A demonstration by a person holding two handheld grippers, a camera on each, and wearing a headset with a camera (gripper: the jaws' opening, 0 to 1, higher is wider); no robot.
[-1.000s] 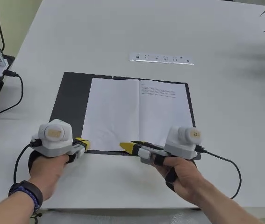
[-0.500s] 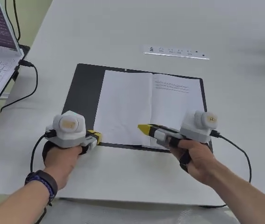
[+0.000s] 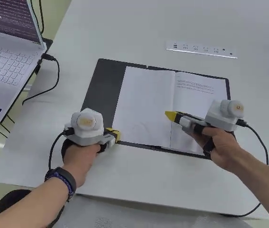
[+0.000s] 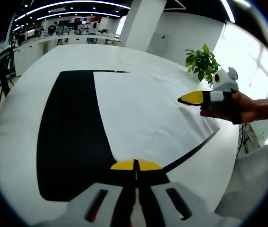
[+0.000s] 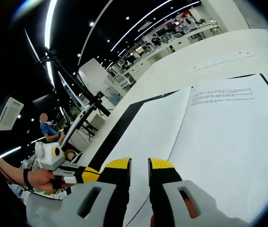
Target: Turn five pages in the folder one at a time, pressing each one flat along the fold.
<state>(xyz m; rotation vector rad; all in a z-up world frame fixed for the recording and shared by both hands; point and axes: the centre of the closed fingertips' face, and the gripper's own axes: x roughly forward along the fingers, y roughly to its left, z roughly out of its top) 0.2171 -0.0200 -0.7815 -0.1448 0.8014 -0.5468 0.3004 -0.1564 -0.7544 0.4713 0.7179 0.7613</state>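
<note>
The black folder (image 3: 101, 90) lies open on the white table, with a blank left page (image 3: 146, 104) and a right page (image 3: 198, 99) that has a few printed lines at its top. My right gripper (image 3: 170, 115) hovers low over the fold in the lower half of the pages. Its yellow jaws are a narrow gap apart in the right gripper view (image 5: 138, 165), with nothing between them. My left gripper (image 3: 114, 135) rests at the folder's near edge by the left page's corner, its yellow jaws together (image 4: 136, 165). The right gripper (image 4: 193, 98) also shows across the page.
An open laptop (image 3: 6, 52) sits at the far left, with a black cable (image 3: 49, 76) running toward the folder's left side. A white power strip (image 3: 200, 49) lies beyond the folder. A potted plant (image 4: 202, 61) stands off the table's far side.
My right gripper has moved from the folder's near edge up along the fold onto the pages. The left gripper stays at the near edge. The head view has shifted.
</note>
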